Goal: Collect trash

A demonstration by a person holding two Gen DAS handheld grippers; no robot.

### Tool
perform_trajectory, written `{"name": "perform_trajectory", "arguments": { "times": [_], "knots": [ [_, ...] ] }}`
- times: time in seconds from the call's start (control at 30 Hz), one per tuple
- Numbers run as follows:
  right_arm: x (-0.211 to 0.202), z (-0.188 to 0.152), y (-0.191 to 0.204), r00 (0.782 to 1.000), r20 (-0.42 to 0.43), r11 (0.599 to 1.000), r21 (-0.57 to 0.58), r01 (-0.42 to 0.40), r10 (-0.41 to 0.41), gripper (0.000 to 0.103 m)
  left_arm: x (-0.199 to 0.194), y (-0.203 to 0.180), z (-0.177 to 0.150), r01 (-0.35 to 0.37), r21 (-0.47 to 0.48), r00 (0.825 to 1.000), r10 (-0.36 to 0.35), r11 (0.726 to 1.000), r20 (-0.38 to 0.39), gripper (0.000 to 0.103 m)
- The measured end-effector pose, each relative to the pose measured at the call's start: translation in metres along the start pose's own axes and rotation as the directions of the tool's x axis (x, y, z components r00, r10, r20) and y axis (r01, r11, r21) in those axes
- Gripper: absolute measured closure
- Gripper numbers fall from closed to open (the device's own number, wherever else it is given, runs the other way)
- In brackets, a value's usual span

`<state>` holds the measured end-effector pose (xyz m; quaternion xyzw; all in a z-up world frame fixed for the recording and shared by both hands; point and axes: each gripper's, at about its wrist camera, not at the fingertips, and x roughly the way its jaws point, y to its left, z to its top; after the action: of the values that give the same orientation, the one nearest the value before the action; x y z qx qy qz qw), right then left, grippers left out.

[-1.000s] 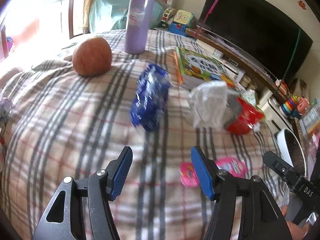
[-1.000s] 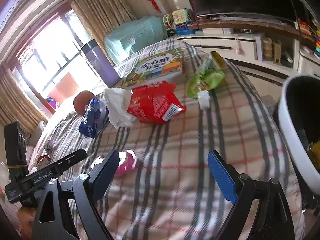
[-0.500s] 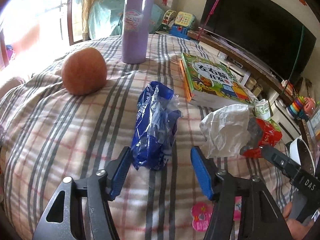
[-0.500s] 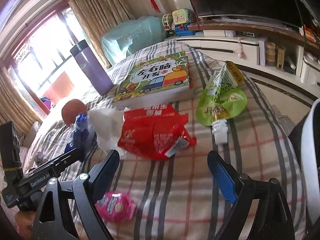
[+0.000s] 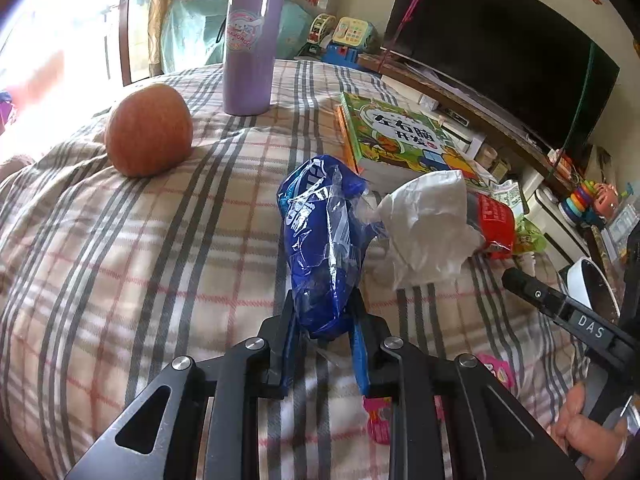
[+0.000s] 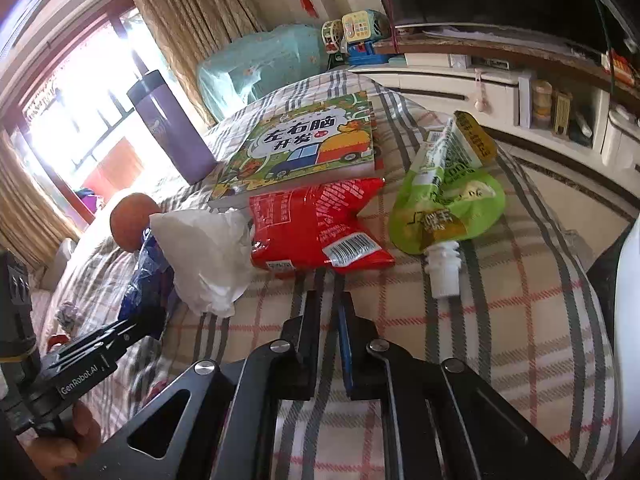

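- My left gripper (image 5: 325, 320) has just closed on the blue wrapper (image 5: 325, 240).
- White tissue (image 5: 428, 224) touching wrapper's right.
- Apple (image 5: 148, 130), purple flask (image 5: 250, 40) beyond.

1. "DAS" in white letters on the black bar of the right gripper's frame (image 5: 588, 330), seen right of the left gripper.
2. "GenRobot.AI" on the black bar of the left gripper's frame (image 6: 78, 378), seen left of the right gripper.
3. "左右脑开发" on the green picture book (image 6: 308, 144), beyond the right gripper.
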<state>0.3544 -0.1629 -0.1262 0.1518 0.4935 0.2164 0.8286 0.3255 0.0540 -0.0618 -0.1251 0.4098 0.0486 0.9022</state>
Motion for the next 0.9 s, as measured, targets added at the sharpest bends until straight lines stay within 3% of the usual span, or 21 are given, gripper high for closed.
{"name": "perform_trajectory", "arguments": {
  "times": [0.03,0.13,0.17,0.3,0.5,0.6,0.67,0.73,0.9],
  "knots": [
    [-0.001,0.0,-0.002,1.0,0.002,1.0,0.01,-0.007,0.007,0.084,-0.003,0.002,-0.001,0.0,-0.005,1.0,0.0,1.0,0.004,0.082],
    [-0.011,-0.001,-0.004,1.0,0.025,1.0,0.017,-0.007,0.006,0.051,-0.013,0.004,-0.004,0.013,-0.019,1.0,-0.013,1.0,0.017,0.082],
    [-0.015,-0.001,-0.003,0.999,0.042,1.0,0.013,-0.009,0.009,0.05,-0.017,0.003,-0.006,0.016,-0.021,1.0,-0.016,1.0,0.02,0.082],
    [-0.028,0.005,0.007,0.995,0.096,0.999,-0.034,-0.009,0.012,0.05,-0.022,0.002,-0.008,0.033,-0.018,0.999,-0.033,0.999,0.025,0.082],
    [-0.003,0.023,0.016,0.996,0.085,0.996,-0.081,0.03,-0.023,0.05,-0.022,-0.003,-0.012,0.045,-0.014,0.999,-0.045,0.999,0.009,0.082],
    [0.014,0.024,0.017,0.998,0.055,0.994,-0.104,0.044,-0.038,0.059,-0.02,-0.006,-0.014,0.05,-0.015,0.999,-0.05,0.999,-0.002,0.082],
    [0.021,0.023,0.02,0.998,0.038,0.99,-0.128,0.059,-0.054,0.075,-0.021,-0.007,-0.016,0.051,-0.014,0.999,-0.051,0.999,-0.002,0.082],
    [0.019,0.021,0.021,0.997,0.046,0.989,-0.136,0.061,-0.056,0.081,-0.025,-0.009,-0.017,0.054,-0.014,0.999,-0.054,0.998,0.003,0.082],
    [0.001,0.013,0.017,0.997,0.061,0.991,-0.125,0.044,-0.037,0.082,-0.043,-0.011,-0.021,0.071,-0.02,0.997,-0.071,0.997,0.031,0.082]
  ]
}}
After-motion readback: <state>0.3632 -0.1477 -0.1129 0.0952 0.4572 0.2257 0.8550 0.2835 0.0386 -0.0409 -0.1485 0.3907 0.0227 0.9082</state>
